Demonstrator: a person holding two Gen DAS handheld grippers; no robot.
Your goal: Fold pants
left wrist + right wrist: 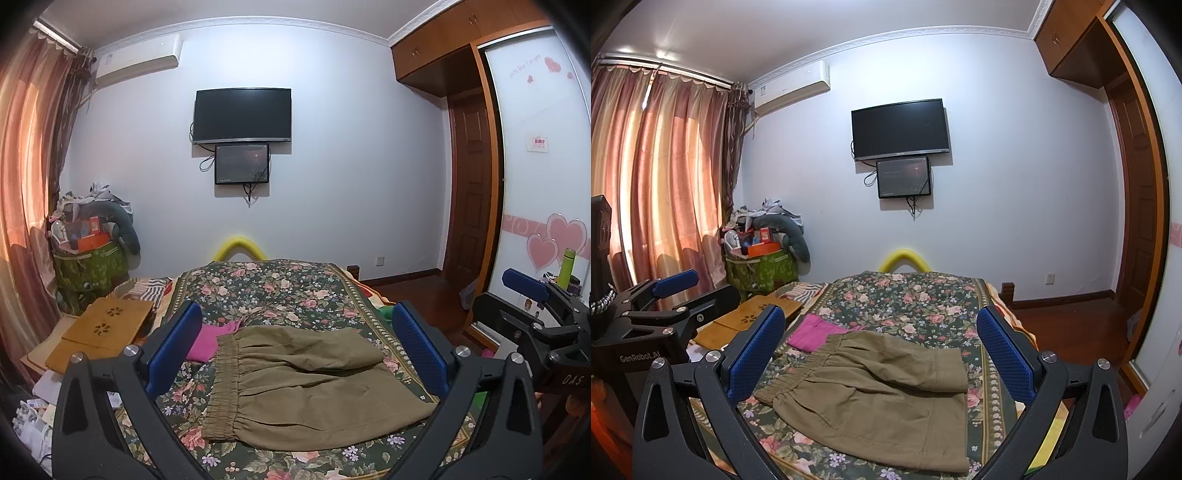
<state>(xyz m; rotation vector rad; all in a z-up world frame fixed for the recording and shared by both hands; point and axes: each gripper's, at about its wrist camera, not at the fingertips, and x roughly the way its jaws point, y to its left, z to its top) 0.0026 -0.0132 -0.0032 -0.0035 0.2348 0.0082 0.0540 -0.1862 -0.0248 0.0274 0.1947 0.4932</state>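
Note:
Olive-khaki pants [306, 384] lie folded on the floral bedspread [280, 291], elastic waistband to the left, a folded layer on top. They also show in the right wrist view [879, 398]. My left gripper [295, 350] is open and empty, held above the pants with its blue pads to either side. My right gripper [881, 354] is open and empty too, above the pants. The right gripper shows at the right edge of the left wrist view [535, 295]; the left gripper shows at the left edge of the right wrist view [668, 291].
A pink garment [210, 339] lies beside the waistband, on the far left. A wooden lap desk [103, 328] sits at the bed's left side. A green basket of clutter [88, 266] stands by the curtain. A wardrobe [535, 184] is to the right.

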